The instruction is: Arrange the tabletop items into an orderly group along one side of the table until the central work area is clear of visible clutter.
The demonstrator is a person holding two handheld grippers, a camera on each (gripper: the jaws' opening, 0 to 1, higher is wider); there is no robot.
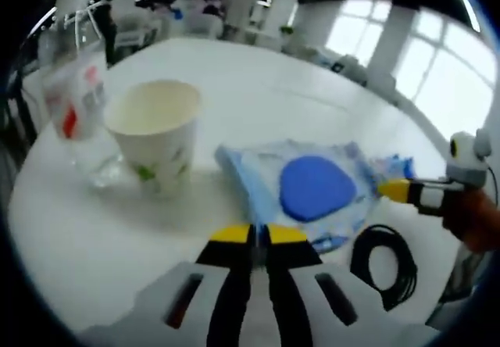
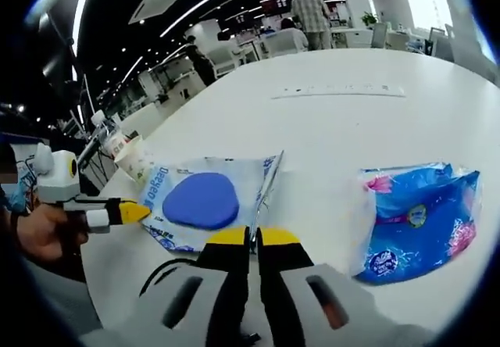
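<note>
A flat pale-blue wipes pack (image 1: 312, 187) with a dark blue oval lies mid-table. My left gripper (image 1: 251, 234) is shut, its yellow tips against the pack's near edge; I cannot tell whether it pinches the film. My right gripper (image 2: 250, 237) is shut on the opposite edge of the pack (image 2: 203, 198), where a thin flap rises from its jaws. The right gripper (image 1: 402, 191) enters the left gripper view from the right, and the left gripper (image 2: 129, 212) enters the right gripper view from the left. A paper cup (image 1: 156, 132) and a clear water bottle (image 1: 74, 89) stand beside the pack.
A coiled black cable (image 1: 383, 265) lies near the table edge by the pack. A second, bright blue packet (image 2: 414, 218) lies to the right. The white table (image 2: 351, 120) stretches away bare behind. Chairs, tables and people stand further back.
</note>
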